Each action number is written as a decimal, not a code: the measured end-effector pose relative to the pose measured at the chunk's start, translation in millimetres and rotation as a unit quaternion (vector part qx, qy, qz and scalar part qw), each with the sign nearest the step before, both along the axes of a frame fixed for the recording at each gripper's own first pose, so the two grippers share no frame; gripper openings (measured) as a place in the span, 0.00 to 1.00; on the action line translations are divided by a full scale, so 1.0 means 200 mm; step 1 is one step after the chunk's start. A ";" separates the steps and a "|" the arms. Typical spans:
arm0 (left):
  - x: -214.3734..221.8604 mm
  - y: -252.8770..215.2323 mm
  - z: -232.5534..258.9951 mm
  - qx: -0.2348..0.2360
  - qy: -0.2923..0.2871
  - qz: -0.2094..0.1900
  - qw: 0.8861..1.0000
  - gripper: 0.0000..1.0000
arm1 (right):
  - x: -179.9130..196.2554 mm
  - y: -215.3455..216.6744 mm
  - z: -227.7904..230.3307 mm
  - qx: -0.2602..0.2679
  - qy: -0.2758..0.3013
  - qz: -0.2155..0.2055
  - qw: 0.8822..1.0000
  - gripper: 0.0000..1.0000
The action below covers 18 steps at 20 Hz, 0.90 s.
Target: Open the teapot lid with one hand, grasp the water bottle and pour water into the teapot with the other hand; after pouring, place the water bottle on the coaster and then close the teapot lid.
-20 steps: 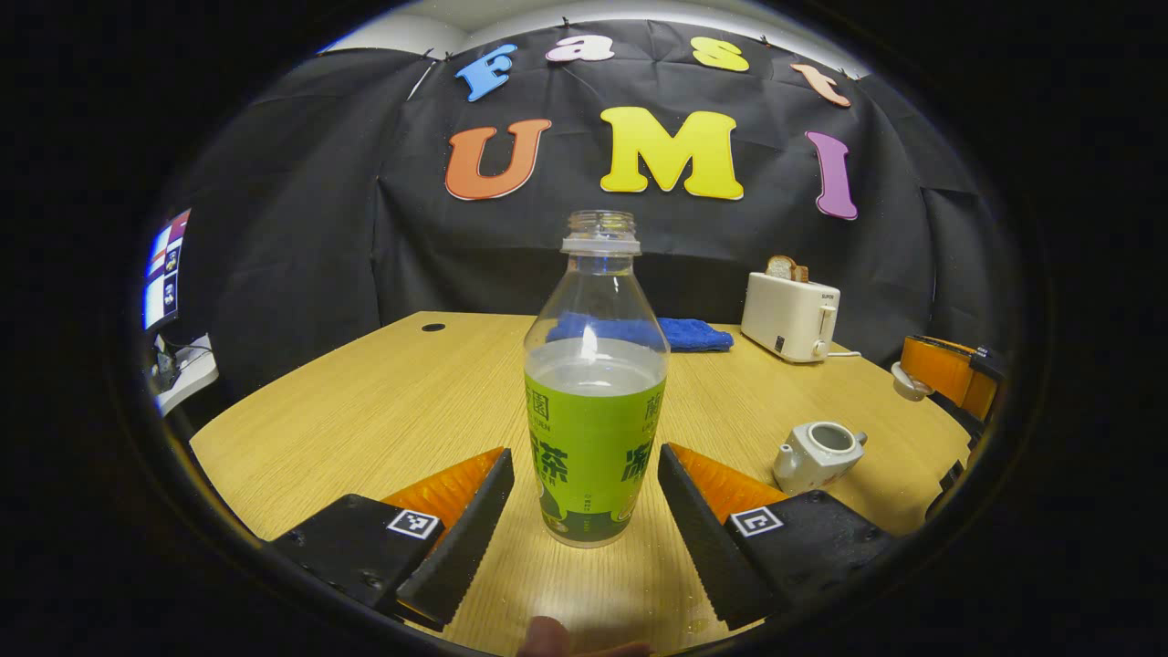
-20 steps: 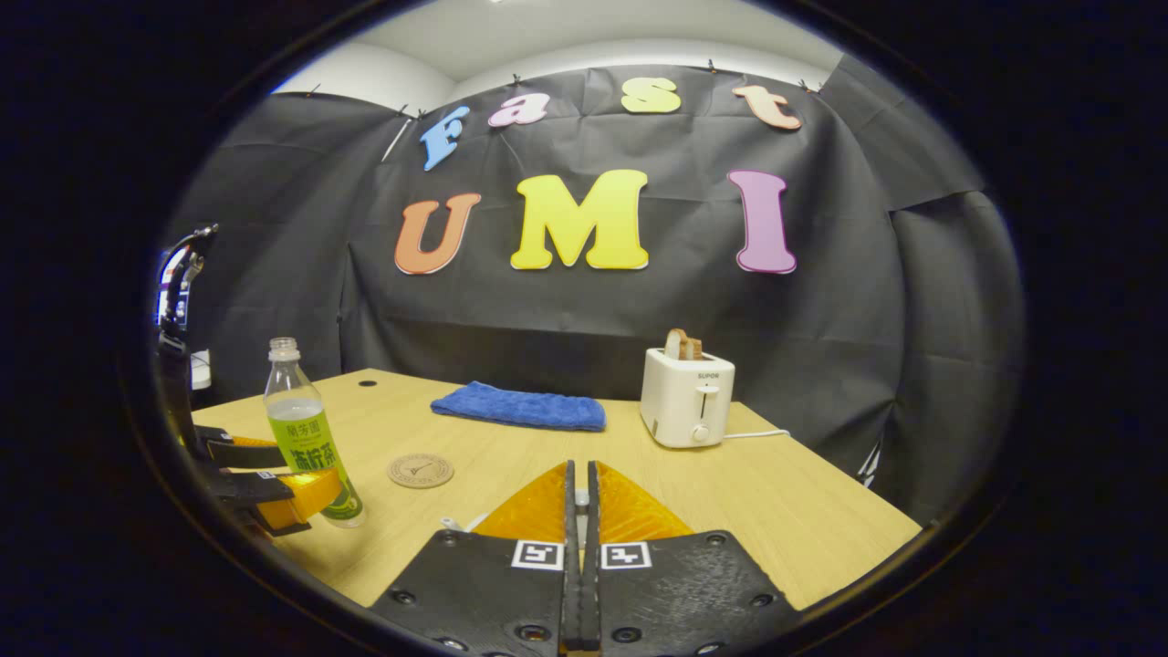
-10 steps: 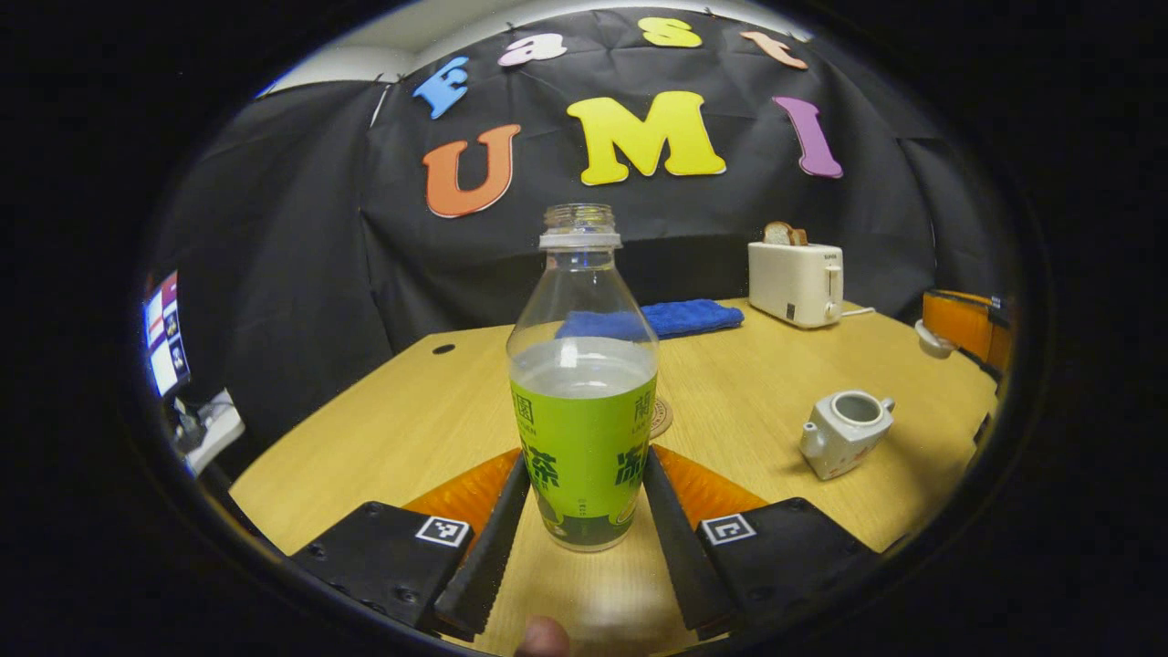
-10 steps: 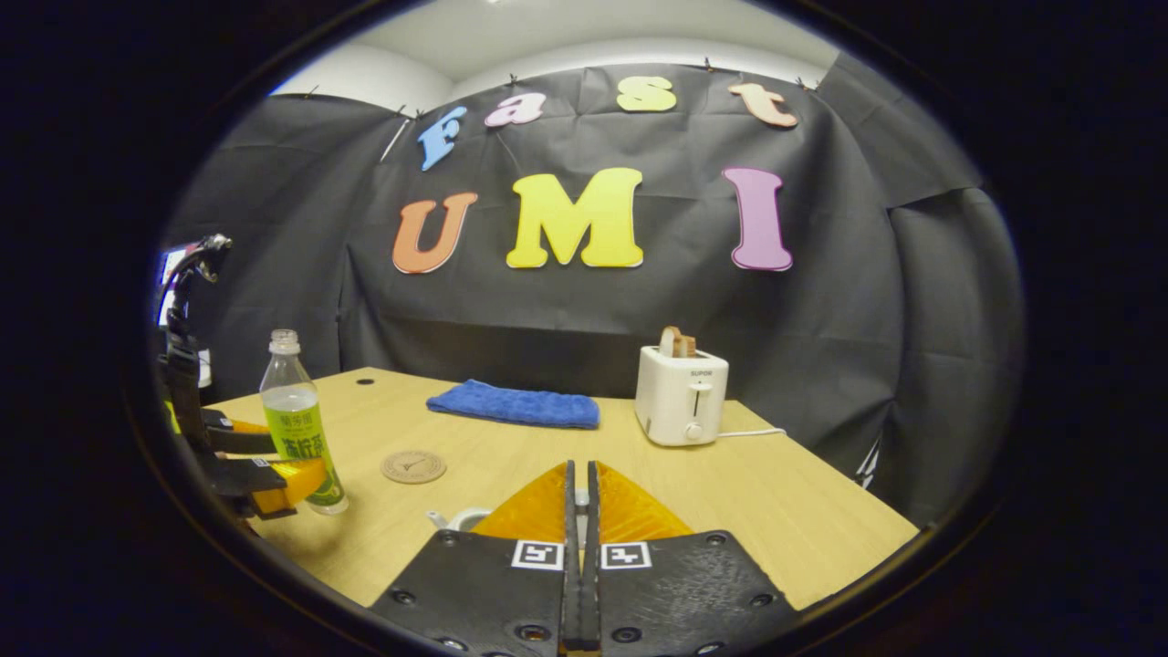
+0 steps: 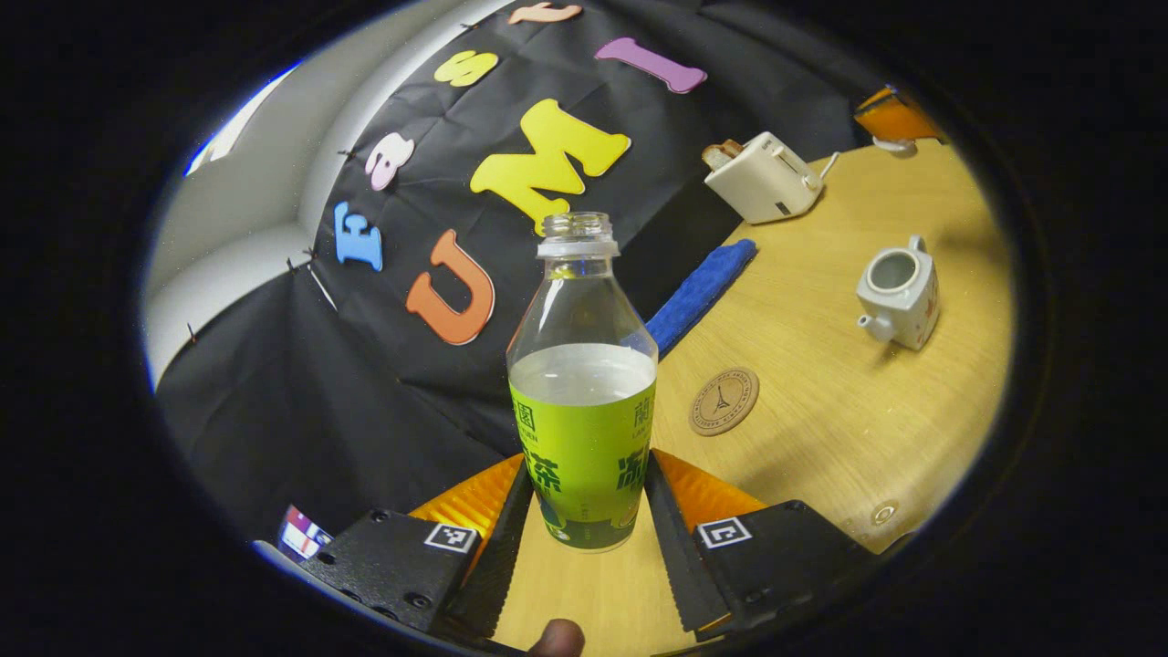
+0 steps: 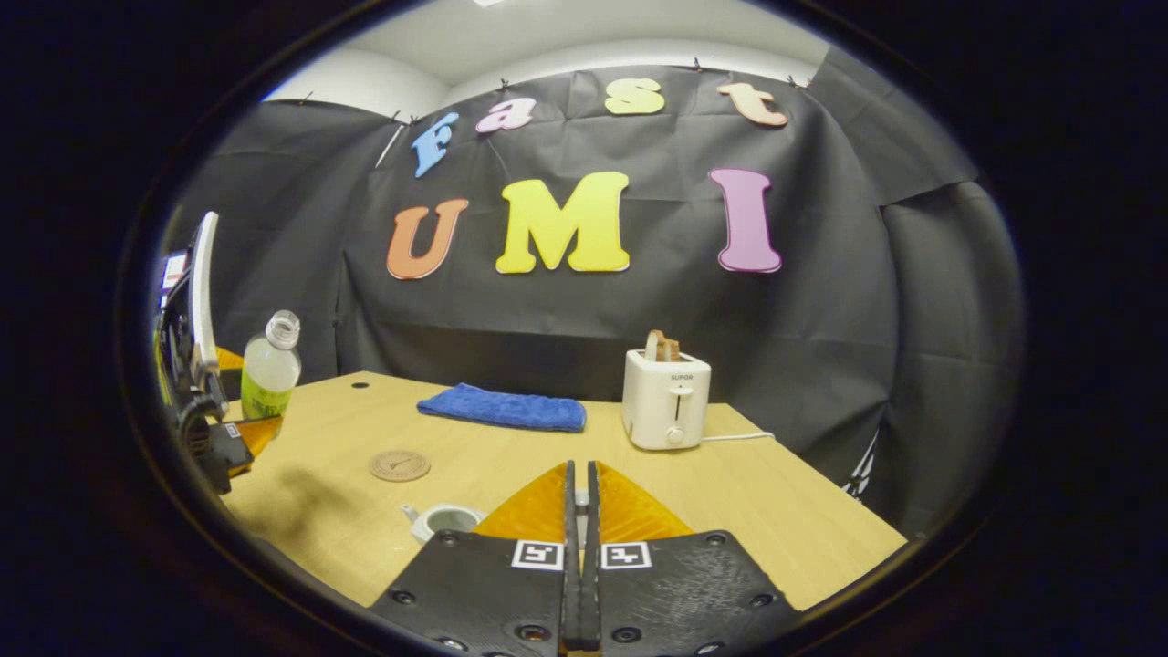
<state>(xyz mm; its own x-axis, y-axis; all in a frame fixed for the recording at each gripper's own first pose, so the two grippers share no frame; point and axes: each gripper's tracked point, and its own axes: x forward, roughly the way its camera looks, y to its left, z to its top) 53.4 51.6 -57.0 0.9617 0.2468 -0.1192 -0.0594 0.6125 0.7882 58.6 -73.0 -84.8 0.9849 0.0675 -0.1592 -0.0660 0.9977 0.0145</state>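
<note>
bottle: we hold the water bottle [image 5: 583,401] in the left gripper [image 5: 581,511], both fingers pressed on its green label. its cap is off and it is roughly half full.
change: a second ago the bottle stood on the table [image 5: 821,429] with our left fingers wide on either side of it. half a second ago they had closed on it. now it is off the wood and leans toward the teapot, as the right gripper view [image 6: 270,365] shows.
teapot: the teapot [image 5: 899,287] sits lidless on the table, its mouth open. it is well apart from the bottle, beyond the coaster.
coaster: the coaster [image 5: 724,401] lies bare between the bottle and the teapot.
right gripper: the right gripper [image 6: 580,497] hangs just above the teapot [image 6: 444,520], fingers drawn together. a small pale piece shows between them; we take it for the lid, though we cannot tell for sure.
meaning: we judge the grasp done and the carry begun. pouring comes next, so the bottle's mouth must reach the teapot's opening before we tip further.
risk: an uncapped bottle tilted early may spill short of the teapot.
</note>
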 end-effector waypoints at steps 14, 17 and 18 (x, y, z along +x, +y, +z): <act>0.09 -0.13 0.05 0.264 0.062 -0.047 0.961 0.72 | -0.04 -0.22 -0.07 0.001 0.007 -0.014 1.000 0.02; 0.09 -0.17 0.01 0.290 0.079 -0.060 0.952 0.72 | -0.05 -0.23 -0.10 0.002 0.013 -0.013 1.000 0.00; 0.09 -0.18 -0.01 0.296 0.086 -0.062 0.949 0.72 | -0.05 -0.23 -0.10 0.002 0.015 -0.013 1.000 0.00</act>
